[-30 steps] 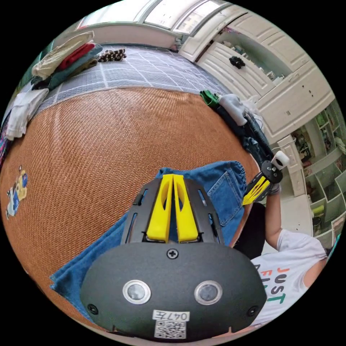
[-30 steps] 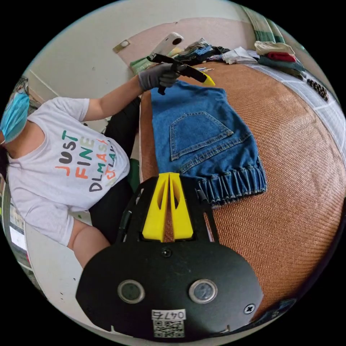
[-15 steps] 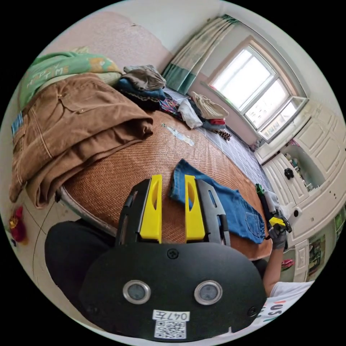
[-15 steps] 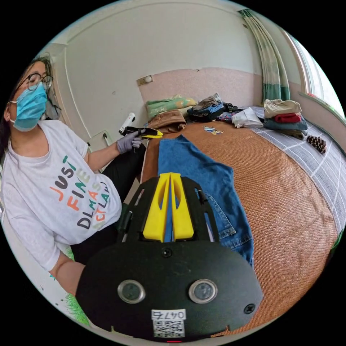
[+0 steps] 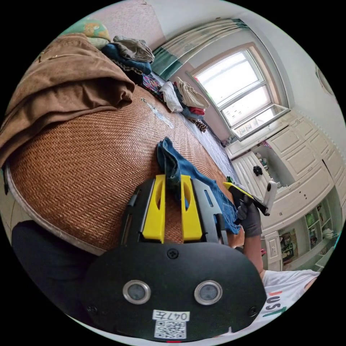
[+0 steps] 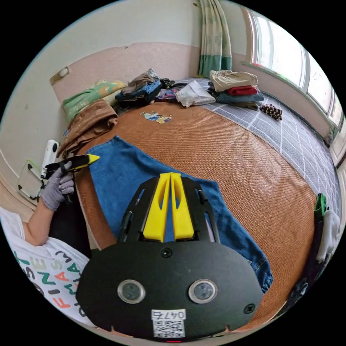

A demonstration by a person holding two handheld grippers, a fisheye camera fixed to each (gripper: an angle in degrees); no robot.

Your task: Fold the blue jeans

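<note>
The blue denim jeans (image 6: 151, 176) lie lengthwise on the woven brown mat (image 6: 252, 173), seemingly halved; cross-folds remain. Left gripper (image 5: 172, 180) parted at the hem, right gripper (image 6: 170, 176) clenched empty.

bright daylight from window (image 5: 240, 94) — panes glare white | shadows soft | sharp focus | fisheye edges bend — black surround

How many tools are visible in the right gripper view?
2: the view's own right tool, over the blue jeans, and the left tool at the jeans' far end, held by a gloved hand.
</note>
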